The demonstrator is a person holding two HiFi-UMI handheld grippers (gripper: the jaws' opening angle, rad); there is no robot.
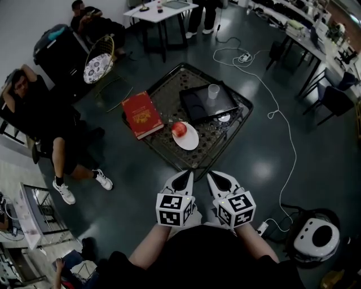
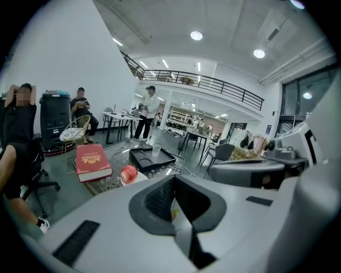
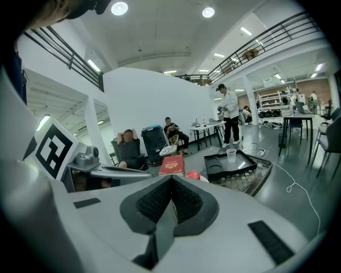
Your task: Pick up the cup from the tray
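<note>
A clear plastic cup (image 1: 213, 91) stands upright on the far right corner of a black tray (image 1: 206, 104), which lies on a low mesh-topped table (image 1: 169, 90). The cup (image 2: 156, 150) and the tray (image 2: 152, 159) show small and far off in the left gripper view. In the right gripper view, too, the cup (image 3: 230, 154) is distant on its tray (image 3: 230, 165). My left gripper (image 1: 186, 175) and right gripper (image 1: 212, 176) hover side by side just short of the table's near edge. Both are shut and empty, their jaws meeting in each gripper view (image 2: 173, 198) (image 3: 171, 200).
A red book (image 1: 142, 114) and an apple (image 1: 179, 129) on a white plate (image 1: 189, 139) share the table. Two people sit at the left; another stands by a white table (image 1: 161, 11). A white cable (image 1: 280, 113) crosses the floor, and a round white device (image 1: 316, 238) sits at the lower right.
</note>
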